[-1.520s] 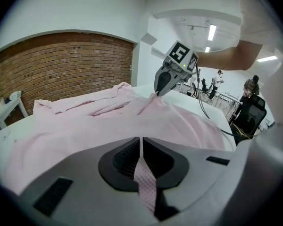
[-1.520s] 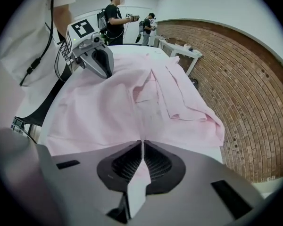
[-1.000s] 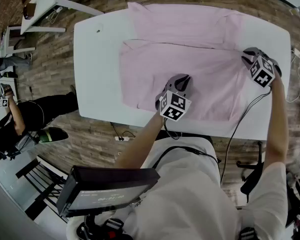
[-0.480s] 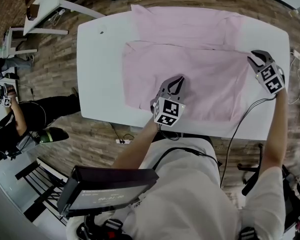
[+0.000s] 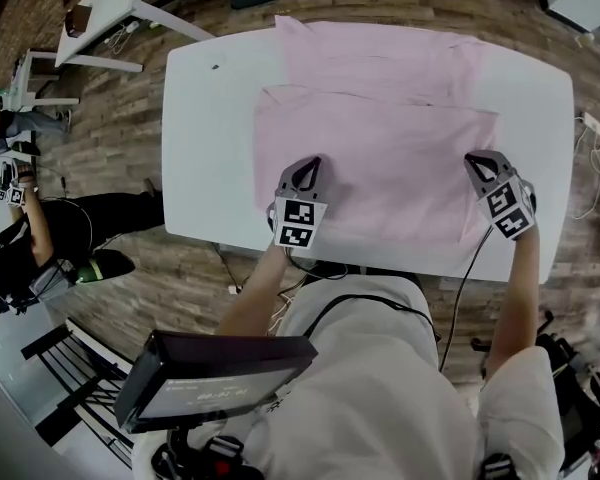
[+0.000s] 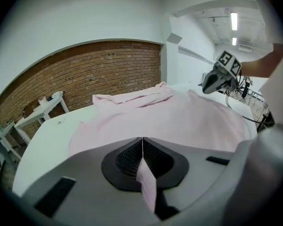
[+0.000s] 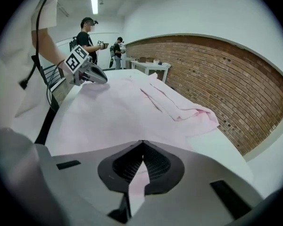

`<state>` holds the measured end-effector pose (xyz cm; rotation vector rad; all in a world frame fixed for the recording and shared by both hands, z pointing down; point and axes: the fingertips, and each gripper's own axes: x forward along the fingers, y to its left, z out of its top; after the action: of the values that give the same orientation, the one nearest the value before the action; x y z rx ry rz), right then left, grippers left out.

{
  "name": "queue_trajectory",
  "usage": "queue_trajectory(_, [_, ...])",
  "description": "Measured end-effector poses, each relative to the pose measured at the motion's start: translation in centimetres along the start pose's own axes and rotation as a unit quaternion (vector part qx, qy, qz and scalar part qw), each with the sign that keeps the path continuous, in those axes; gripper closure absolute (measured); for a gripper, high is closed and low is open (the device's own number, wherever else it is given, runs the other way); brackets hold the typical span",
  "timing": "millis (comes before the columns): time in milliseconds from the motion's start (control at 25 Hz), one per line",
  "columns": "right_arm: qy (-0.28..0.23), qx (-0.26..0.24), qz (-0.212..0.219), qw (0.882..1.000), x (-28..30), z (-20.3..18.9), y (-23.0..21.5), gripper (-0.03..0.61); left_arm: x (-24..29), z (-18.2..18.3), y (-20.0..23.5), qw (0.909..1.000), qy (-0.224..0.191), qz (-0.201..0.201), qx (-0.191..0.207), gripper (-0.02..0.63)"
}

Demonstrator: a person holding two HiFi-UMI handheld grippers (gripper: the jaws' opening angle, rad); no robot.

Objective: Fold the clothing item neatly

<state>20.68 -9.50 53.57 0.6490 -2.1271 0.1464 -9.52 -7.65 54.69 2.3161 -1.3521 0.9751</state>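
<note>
A pink shirt (image 5: 380, 138) lies spread on the white table (image 5: 205, 148), its upper part folded over with a sleeve at the far side. My left gripper (image 5: 305, 171) is at the near left hem, shut on a pinch of pink cloth (image 6: 146, 182) that shows between its jaws. At the near right hem, my right gripper (image 5: 480, 165) is likewise shut on the fabric (image 7: 137, 182). In the left gripper view the shirt (image 6: 170, 117) stretches ahead with the right gripper (image 6: 217, 76) beyond it. In the right gripper view the left gripper (image 7: 92, 74) shows across the shirt (image 7: 127, 112).
A second white table (image 5: 100, 8) stands at the far left on the wood floor. A person (image 5: 30, 238) sits to the left. Two people (image 7: 87, 32) stand at the far end of the room. Cables (image 5: 590, 128) hang off the table's right end. A brick wall (image 6: 85, 74) lies beyond.
Both grippers have come toward me to the shirt's near hem. The right one moved down from the shirt's right side and closed on the fabric; the left shifted left, still shut.
</note>
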Motion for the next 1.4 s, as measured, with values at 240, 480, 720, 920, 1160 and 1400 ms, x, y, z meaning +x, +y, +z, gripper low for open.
queue_trajectory(240, [-0.026,0.028,-0.005,0.999,-1.4,2.1,7.3,0.574,-2.6,-2.5,0.6,0.9998,-0.006,-0.019,0.004,0.611])
queue_trajectory(480, [-0.007,0.043,0.023,0.999,0.0,1.9,14.0,0.574,-3.6,-6.1,-1.0,0.9981,0.005,-0.055,0.026,0.611])
queue_trajectory(720, [0.052,0.043,-0.005,0.998,1.2,-2.0,16.2,0.574,-3.5,-8.0,-0.8,0.997,0.014,-0.076,0.011,0.611])
queue_trajectory(920, [0.056,0.087,-0.036,0.994,1.3,-3.8,15.7,0.575,-3.6,-8.9,-0.6,0.9959,0.023,-0.087,0.008,0.611])
queue_trajectory(1160, [0.032,0.092,-0.069,0.993,-0.2,-1.5,16.0,0.574,-5.1,-7.8,0.3,0.996,0.008,-0.086,0.024,0.611])
queue_trajectory(1400, [0.009,0.095,-0.1,0.99,-3.0,-0.1,18.0,0.574,-8.1,-9.2,0.2,0.9882,0.013,-0.126,0.086,0.611])
